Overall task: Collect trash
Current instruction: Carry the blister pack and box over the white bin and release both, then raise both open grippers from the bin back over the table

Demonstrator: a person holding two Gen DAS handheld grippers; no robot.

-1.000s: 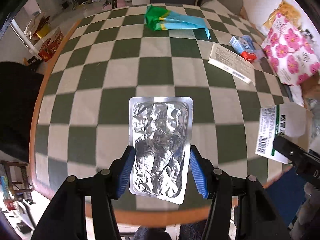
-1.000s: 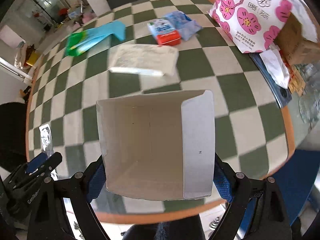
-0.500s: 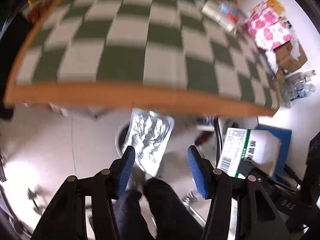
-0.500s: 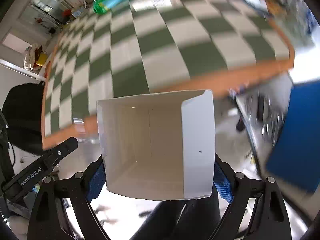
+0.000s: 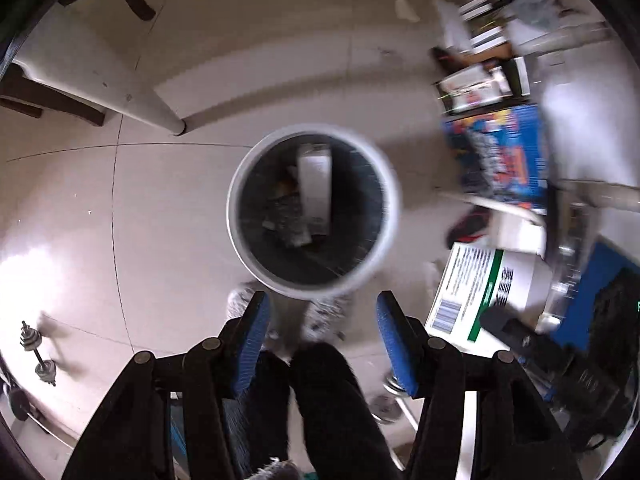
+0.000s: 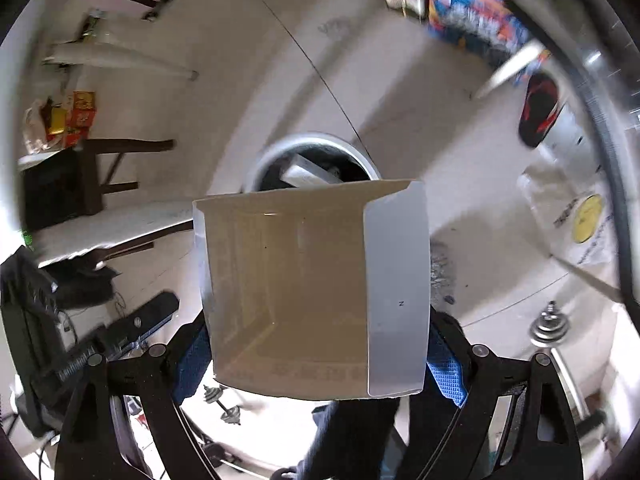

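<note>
**Over the bin, one gripper bare and one still loaded**

While the left gripper [image 5: 320, 322] hangs spread wide with nothing between its blue pads [image 5: 252, 340], the right gripper [image 6: 316, 344] is clamped on an open white carton [image 6: 312, 292], its blue pads pressing the box's two sides. In the left wrist view that same carton [image 5: 480, 296] shows at the right edge — green stripe, barcode and printed text on its outer face.

Nearest the left camera, below the spread fingers, are the person's dark trouser legs [image 5: 332, 400] and fuzzy grey slippers [image 5: 324, 316] on the pale tiled floor [image 5: 120, 240]. Just beyond the fingertips stands the round trash bin [image 5: 390, 216], white-rimmed with a dark liner, seen almost straight down. Inside it lie a long white box [image 5: 316, 188] and a crumpled silvery foil piece [image 5: 286, 216], with some other scraps too blurred to name.

From the right wrist view, the carton's open mouth faces the camera and its far edge covers the near part of the bin [image 6: 312, 140]; the bin's far rim shows above it.

A small dumbbell [image 5: 38, 352] lies on the floor at the left. Farther off, a white table leg [image 5: 160, 112] meets the floor beyond the bin, and a blue printed box [image 5: 500, 152] sits among blurred clutter at the upper right — details there cannot be made out.
</note>
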